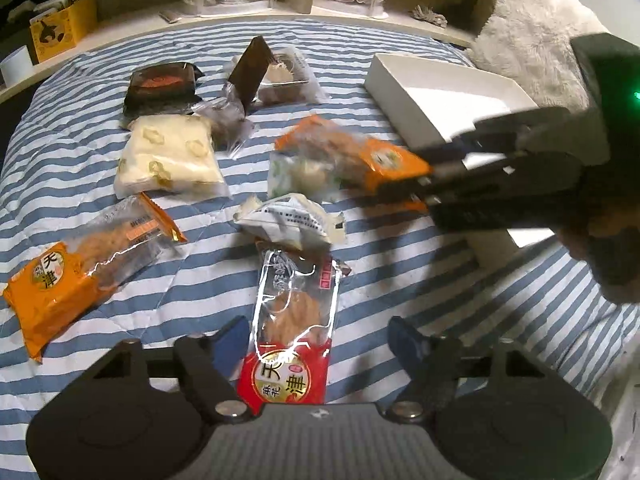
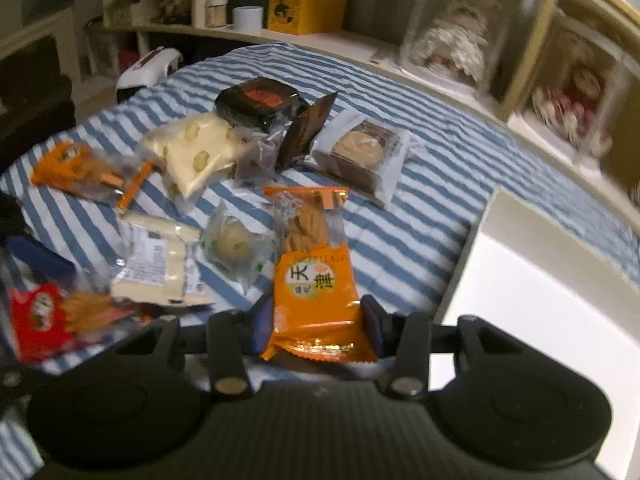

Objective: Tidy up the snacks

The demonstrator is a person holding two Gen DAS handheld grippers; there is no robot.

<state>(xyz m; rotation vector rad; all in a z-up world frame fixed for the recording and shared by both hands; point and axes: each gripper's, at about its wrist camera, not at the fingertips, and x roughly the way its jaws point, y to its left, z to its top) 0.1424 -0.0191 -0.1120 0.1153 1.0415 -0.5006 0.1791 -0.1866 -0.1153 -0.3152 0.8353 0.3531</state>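
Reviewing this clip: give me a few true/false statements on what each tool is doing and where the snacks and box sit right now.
1. The right tool is shut on an orange snack packet. True.
2. The left tool is clamped on the red snack packet. False: its fingers stand apart on either side of the packet.
3. The white box already holds several snacks. False: no snack shows in the visible part of it.
4. A second orange packet lies on the striped bedcover. True.
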